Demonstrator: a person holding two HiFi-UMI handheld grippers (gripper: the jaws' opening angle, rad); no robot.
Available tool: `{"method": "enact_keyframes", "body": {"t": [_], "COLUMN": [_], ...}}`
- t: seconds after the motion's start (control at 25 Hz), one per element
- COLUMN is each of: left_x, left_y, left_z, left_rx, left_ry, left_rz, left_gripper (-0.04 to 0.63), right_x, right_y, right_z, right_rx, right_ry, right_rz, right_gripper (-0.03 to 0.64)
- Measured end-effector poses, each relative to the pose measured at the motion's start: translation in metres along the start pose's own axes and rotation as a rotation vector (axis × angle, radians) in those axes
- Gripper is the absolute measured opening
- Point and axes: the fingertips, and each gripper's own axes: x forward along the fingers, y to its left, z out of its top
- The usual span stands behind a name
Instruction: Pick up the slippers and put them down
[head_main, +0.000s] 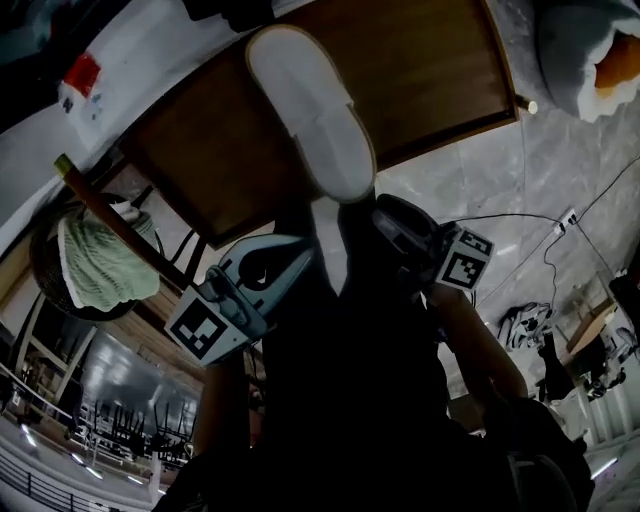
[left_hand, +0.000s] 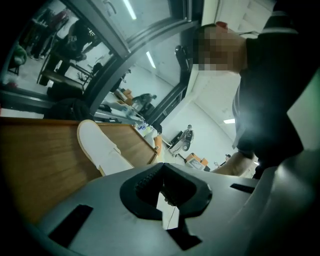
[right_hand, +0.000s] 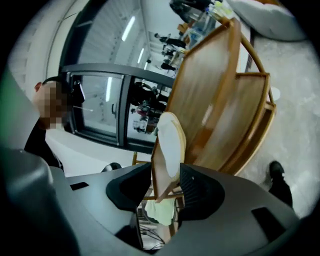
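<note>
White slipper (head_main: 310, 110) lies on the wooden table (head_main: 430, 70); my right claw (right_hand: 166, 174) gapes wide, my left claw (left_hand: 162, 170) pinched together, empty

One white slipper (head_main: 312, 110), one wooden table (head_main: 430, 70), one dark basket (head_main: 45, 280), one green cloth (head_main: 100, 265) and one reddish stick (head_main: 115, 225) are counted, along with two grippers, the left gripper (left_hand: 163, 172) and the right gripper (right_hand: 166, 167), each fitted with one marker cube (head_main: 208, 328).

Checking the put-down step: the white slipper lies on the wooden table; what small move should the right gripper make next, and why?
Probably draw the right gripper straight back: its jaws stand open, no pad presses the slipper, which already rests on the table.
</note>
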Motion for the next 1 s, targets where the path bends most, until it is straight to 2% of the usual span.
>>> {"method": "enact_keyframes", "body": {"t": [0.08, 0.2, 0.32, 0.4, 0.56, 1.0], "left_x": [0.006, 0.012, 0.012, 0.011, 0.014, 0.02], "left_y": [-0.003, -0.003, 0.004, 0.008, 0.009, 0.004], "left_z": [-0.009, -0.024, -0.026, -0.029, -0.041, -0.048], "left_rx": [-0.014, -0.043, -0.089, -0.092, -0.082, -0.079], "left_ry": [0.007, 0.022, -0.009, -0.025, -0.004, 0.002], "left_rz": [-0.016, -0.04, -0.045, -0.044, -0.056, -0.076], "left_gripper": [0.012, 0.011, 0.011, 0.011, 0.012, 0.012], "right_x": [0.006, 0.019, 0.029, 0.033, 0.033, 0.039], "right_y": [-0.009, -0.017, -0.026, -0.028, -0.029, -0.018], "right_z": [-0.008, -0.016, -0.02, -0.021, -0.021, -0.016], "right_rx": [0.068, 0.116, 0.173, 0.167, 0.188, 0.173], "right_ry": [0.039, 0.063, 0.065, 0.079, 0.07, 0.087], "right_rz": [0.024, 0.046, 0.061, 0.084, 0.116, 0.157], "right_gripper": [0.166, 0.172, 0.172, 0.172, 0.172, 0.155]}}
